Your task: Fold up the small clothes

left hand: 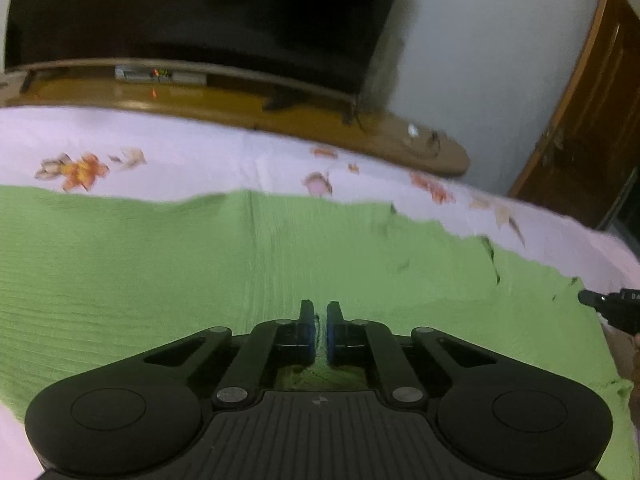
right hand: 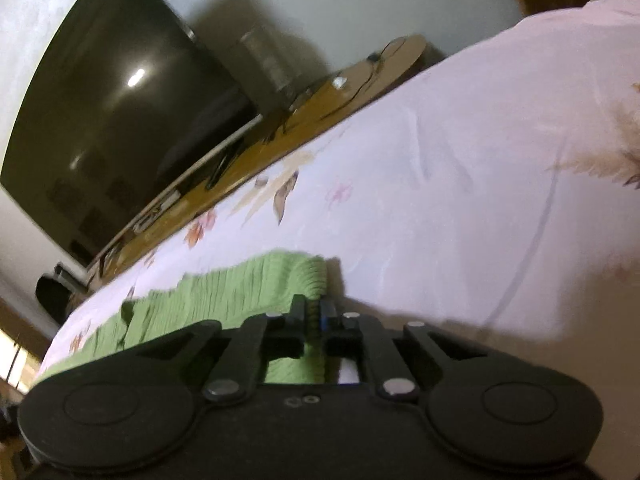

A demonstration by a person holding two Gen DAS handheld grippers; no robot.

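Because the left tongs (left hand: 320, 320) and the right tongs (right hand: 316, 312) each pinch only a thin fold of the green cloth (left hand: 160, 264), which spreads over the bedsheet (left hand: 200, 152) toward twelve o'clock, an uneven pull could slip an edge free and skew the fold.
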